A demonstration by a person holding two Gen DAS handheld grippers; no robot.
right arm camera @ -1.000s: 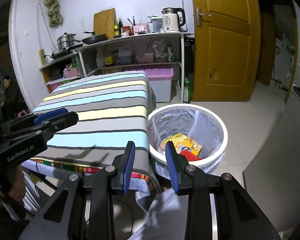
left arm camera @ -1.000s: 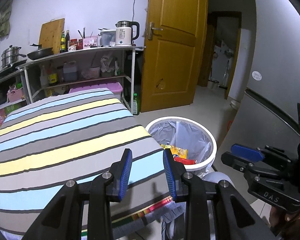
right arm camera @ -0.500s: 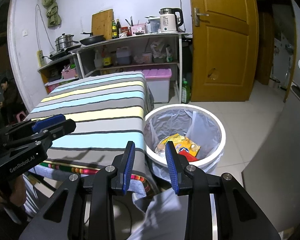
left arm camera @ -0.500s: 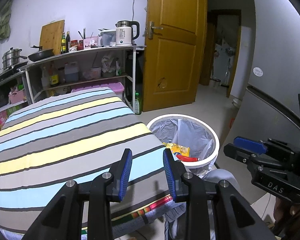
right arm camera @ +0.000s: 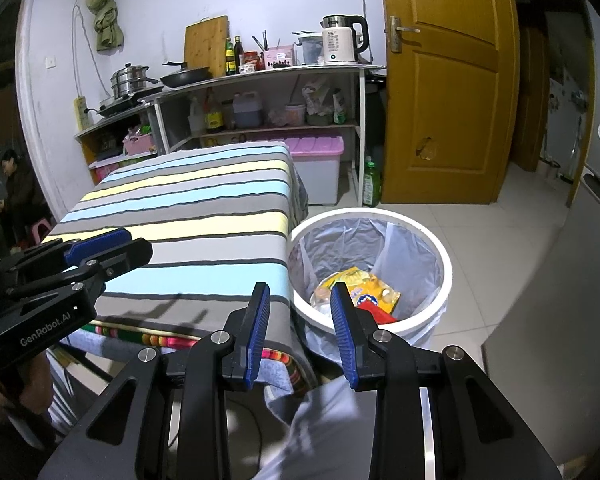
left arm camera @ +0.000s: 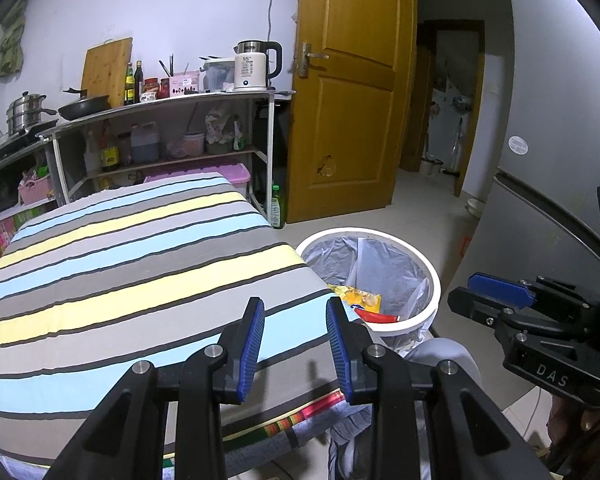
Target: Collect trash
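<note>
We hold our left gripper point(left arm camera: 295, 312) above the near edge of the striped table point(left arm camera: 112, 264), its blue pads point(left arm camera: 251, 344) spread apart with nothing between them. Our right gripper point(right arm camera: 301, 300) hangs beside the table's near right corner, its pads also spread and empty, and between them we look at the table edge and the near rim of the white bin point(right arm camera: 440, 258).

The bin stands on the tiled floor just beside the right side of the table, lined with a grey plastic bag point(right arm camera: 340, 240). The trash lies at the bottom of it: a yellow snack packet point(right arm camera: 374, 286) and a red wrapper point(right arm camera: 380, 314) touching it on the near side. In the left camera the same packet point(left arm camera: 358, 298) and wrapper point(left arm camera: 376, 315) show just past the table's corner.

The table's striped cloth point(right arm camera: 204, 208) is grey, pale blue and yellow, and a brighter multicoloured band point(right arm camera: 148, 338) shows under its near edge.

Behind the table stands a metal shelf point(right arm camera: 260, 74) against the wall, carrying a white kettle point(right arm camera: 340, 44), a frying pan point(right arm camera: 186, 76), a cutting board point(right arm camera: 206, 42) and bottles. A pink-lidded box point(right arm camera: 318, 148) sits on the floor under the shelf, and a green bottle point(right arm camera: 371, 184) stands between the shelf and the brown door point(right arm camera: 448, 92).
</note>
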